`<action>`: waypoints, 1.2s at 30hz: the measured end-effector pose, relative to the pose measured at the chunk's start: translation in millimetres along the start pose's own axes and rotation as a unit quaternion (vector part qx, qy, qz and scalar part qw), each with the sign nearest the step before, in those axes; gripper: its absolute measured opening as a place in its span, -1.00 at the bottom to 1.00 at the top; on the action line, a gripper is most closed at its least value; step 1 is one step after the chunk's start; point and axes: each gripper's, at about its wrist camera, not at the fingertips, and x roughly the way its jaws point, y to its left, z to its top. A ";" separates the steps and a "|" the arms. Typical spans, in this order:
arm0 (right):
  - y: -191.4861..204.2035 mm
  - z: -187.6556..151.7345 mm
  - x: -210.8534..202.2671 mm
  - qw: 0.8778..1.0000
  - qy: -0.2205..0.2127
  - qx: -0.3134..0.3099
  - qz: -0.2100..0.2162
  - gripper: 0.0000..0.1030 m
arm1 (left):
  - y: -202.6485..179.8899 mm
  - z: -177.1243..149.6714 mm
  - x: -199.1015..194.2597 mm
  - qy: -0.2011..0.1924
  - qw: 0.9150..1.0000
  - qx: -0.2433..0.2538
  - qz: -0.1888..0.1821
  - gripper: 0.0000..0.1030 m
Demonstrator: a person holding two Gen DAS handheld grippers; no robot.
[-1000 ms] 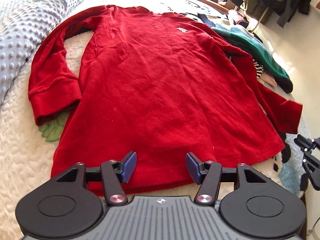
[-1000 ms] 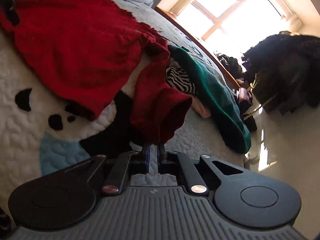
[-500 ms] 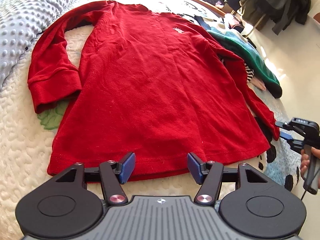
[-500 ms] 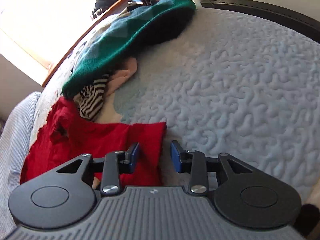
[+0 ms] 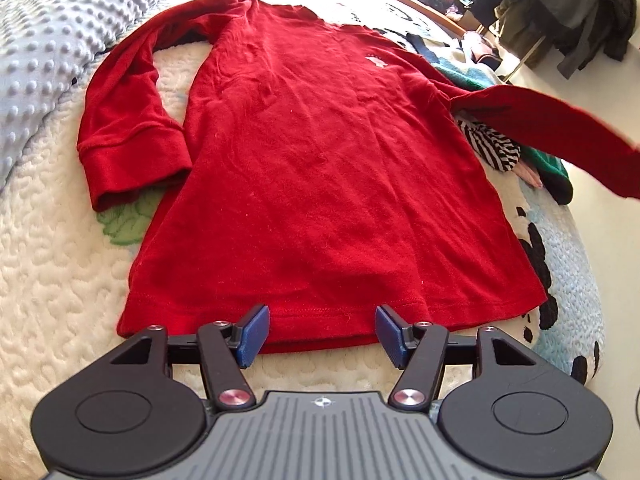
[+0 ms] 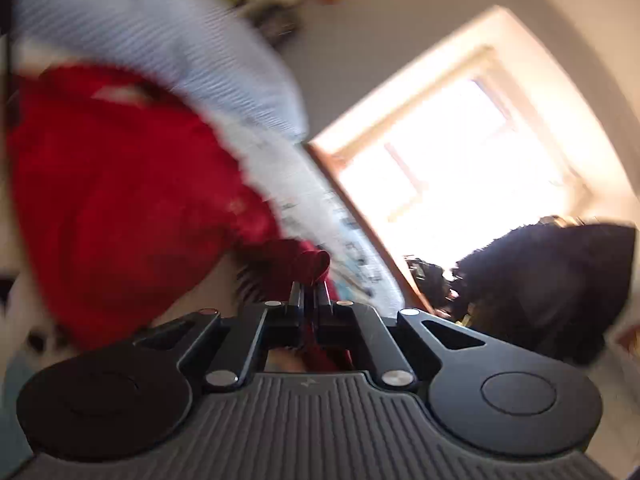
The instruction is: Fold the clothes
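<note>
The red shirt (image 5: pixel 320 168) lies flat on the bed (image 5: pixel 60 280), its hem just in front of the left gripper (image 5: pixel 322 334), whose jaws stand wide apart and hold nothing. The right gripper (image 6: pixel 309 300) is clenched on the cuff of the right sleeve (image 5: pixel 560 136), which hangs lifted in the air to the right of the left gripper. The step in hand seems to be the sleeve fold. The next move probably calls for carrying this sleeve across the chest and laying it flat without dragging the body
</note>
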 end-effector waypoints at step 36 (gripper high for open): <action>-91.6 -164.8 63.9 0.728 0.218 0.650 0.028 -0.84 | -132.3 -3.4 57.5 0.041 0.979 -0.028 -0.198 0.26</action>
